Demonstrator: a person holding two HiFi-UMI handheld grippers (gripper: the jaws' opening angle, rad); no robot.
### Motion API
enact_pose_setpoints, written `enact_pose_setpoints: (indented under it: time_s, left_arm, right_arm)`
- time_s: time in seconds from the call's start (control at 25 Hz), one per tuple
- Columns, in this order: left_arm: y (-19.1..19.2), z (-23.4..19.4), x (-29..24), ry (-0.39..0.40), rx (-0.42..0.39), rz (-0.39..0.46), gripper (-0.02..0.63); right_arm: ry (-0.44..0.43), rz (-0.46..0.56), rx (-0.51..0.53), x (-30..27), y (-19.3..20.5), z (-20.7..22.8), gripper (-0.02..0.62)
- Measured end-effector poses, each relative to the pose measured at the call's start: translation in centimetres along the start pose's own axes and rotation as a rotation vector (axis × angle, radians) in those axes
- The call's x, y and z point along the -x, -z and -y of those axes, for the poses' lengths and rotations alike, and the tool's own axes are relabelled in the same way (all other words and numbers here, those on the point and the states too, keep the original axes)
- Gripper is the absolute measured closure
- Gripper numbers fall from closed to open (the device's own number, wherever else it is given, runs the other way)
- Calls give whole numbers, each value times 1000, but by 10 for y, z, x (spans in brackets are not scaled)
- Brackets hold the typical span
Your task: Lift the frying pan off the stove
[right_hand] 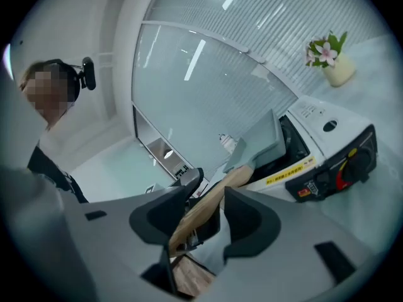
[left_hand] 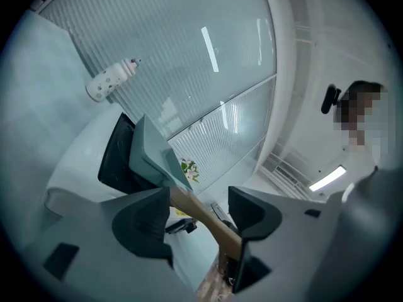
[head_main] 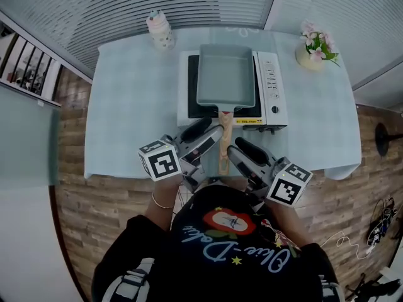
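The frying pan sits square on the stove, its wooden handle poking out past the stove's front edge toward the person. Both tools are in just front of the stove, one on each side of that handle. The left gripper has its fingers spread wide; the handle runs between them, close to one pad, with nothing clamped. The right gripper is parted too, a little narrower, with the handle in the gap and no squeeze on it. Beyond the stove's far left corner stands a small spotted bottle, and beyond its far right corner a flower pot, all on the pale checked table.
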State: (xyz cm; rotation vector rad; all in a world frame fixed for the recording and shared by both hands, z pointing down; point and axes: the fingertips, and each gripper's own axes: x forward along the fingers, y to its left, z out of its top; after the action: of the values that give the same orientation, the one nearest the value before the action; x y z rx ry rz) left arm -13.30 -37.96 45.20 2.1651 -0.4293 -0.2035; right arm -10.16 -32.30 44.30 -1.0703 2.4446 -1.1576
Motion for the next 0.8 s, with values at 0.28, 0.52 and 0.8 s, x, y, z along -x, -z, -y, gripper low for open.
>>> enact_pose_setpoints:
  time_s: [0.28,0.52,0.8]
  left_arm:
    - [25,-4,-12,32,122,-69,325]
    - [28,1,-9,85,219,-52,325]
    - [29,4,-26,144,321,-63,325]
  right_arm:
    - [-40,-28,-138,-9,13,4,374]
    - [-83,-54,-184,-16,26,-7,373]
    - [-174,-83,-348,-23,29,-3,380]
